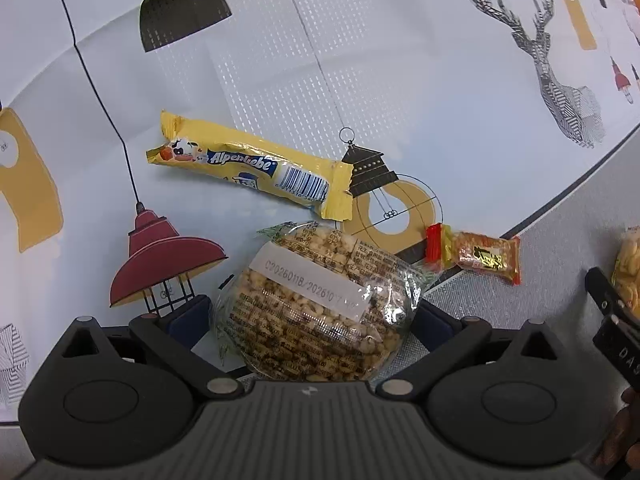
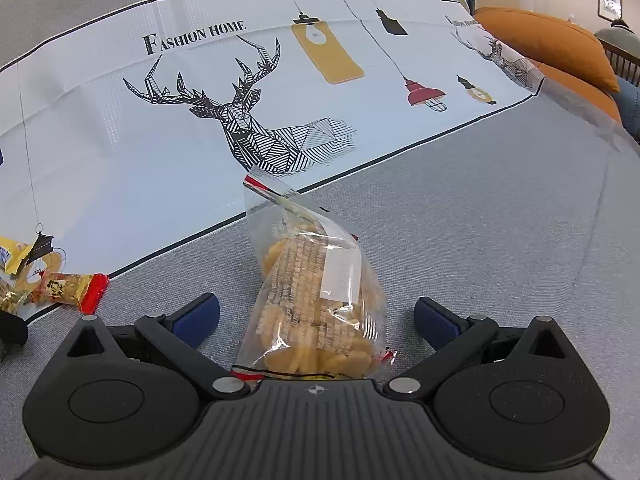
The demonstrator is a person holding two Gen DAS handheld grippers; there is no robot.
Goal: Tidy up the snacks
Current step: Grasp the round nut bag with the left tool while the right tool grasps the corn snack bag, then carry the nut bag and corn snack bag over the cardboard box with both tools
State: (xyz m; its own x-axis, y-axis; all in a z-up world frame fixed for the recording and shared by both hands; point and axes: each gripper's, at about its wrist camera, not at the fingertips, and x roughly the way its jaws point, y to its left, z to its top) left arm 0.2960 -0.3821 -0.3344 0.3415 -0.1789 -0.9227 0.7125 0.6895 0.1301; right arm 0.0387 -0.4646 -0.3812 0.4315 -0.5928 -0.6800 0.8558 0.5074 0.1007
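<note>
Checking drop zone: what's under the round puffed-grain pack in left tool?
Under the puffed-grain pack: tablecloth and its grey border, partly visible around it. Directly beneath is covered. Left tool brackets the pack.

Puffed-grain pack (image 1: 316, 304) lies before candy stick (image 1: 248, 168); small snack (image 1: 476, 256) right.

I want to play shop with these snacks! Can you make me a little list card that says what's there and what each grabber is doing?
left gripper: open, fingers either side of the round puffed-grain pack
right gripper: open, around the clear cracker bag
yellow candy stick: lying on the tablecloth
small red-ended snack: at the tablecloth's edge
</note>
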